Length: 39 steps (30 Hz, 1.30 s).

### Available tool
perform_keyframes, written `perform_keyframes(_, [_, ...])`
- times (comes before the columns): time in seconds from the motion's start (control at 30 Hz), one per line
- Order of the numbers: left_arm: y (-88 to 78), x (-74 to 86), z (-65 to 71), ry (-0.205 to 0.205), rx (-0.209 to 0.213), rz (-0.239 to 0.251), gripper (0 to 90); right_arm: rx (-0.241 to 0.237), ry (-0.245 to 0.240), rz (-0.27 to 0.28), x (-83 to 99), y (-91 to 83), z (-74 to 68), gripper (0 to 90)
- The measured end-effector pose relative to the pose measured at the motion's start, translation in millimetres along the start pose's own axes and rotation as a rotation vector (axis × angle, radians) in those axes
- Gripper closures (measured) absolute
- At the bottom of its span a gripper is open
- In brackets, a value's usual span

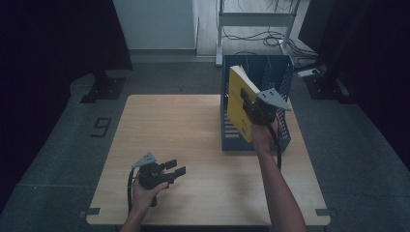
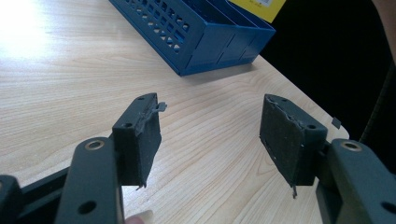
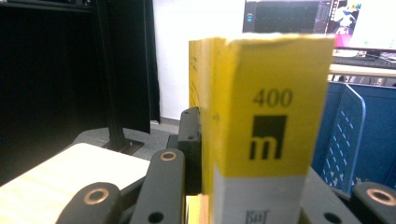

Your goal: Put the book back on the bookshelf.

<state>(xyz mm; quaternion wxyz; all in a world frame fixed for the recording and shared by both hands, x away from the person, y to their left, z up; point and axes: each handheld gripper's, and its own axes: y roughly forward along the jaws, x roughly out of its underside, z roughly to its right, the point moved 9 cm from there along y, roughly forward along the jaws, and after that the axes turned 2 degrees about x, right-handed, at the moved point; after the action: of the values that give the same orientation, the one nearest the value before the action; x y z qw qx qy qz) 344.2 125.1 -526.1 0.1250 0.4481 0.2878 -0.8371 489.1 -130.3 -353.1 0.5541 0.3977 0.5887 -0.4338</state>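
Gripping the yellow book (image 1: 240, 101) near its spine, the right gripper (image 1: 249, 104) holds it upright over the blue file rack (image 1: 283, 137); it looks thick, stiff, fairly heavy; left gripper (image 2: 212, 140) idles wide

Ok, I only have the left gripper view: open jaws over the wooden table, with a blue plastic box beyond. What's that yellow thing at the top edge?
Observer: A thick yellow paperback book, clamped in the right hand-held gripper.
Operator: Is it inside the box?
Observer: In the high view it leans tilted over the left part of the blue slotted file rack. I cannot tell whether its lower edge is inside.
Operator: Any marking on it?
Observer: The right gripper view shows 400 and a black square logo on its spine.
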Motion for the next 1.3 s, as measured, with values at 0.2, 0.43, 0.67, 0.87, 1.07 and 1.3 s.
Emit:
perform_keyframes(0.2, [0.4, 0.3, 0.2, -0.001, 0.003, -0.002, 38.0, 0.016, 0.006, -0.015, 5.6, 8.0, 3.2, 74.5])
perform_keyframes(0.43, [0.6, 0.5, 0.5, -0.001, 0.006, -0.004, 38.0, 0.021, 0.052, -0.012, 3.6, 13.8, 4.6, 74.5])
perform_keyframes(0.67, [1.1, 0.9, 1.5, 0.000, 0.008, -0.006, 38.0, 0.032, 0.035, -0.014, 1.1, 22.4, 0.4, 74.4])
perform_keyframes(0.87, [0.3, 0.7, 1.2, -0.001, 0.010, -0.005, 38.0, 0.050, 0.020, -0.023, 2.6, 31.0, -1.2, 74.5])
perform_keyframes(1.07, [-0.6, 0.0, 1.1, -0.004, 0.011, 0.000, 38.0, 0.065, 0.027, -0.029, 4.8, 38.2, 1.0, 74.5])
perform_keyframes(1.3, [-2.2, -0.8, 2.2, -0.008, 0.016, 0.004, 38.0, 0.067, 0.034, -0.031, 6.7, 44.9, 0.6, 74.4])
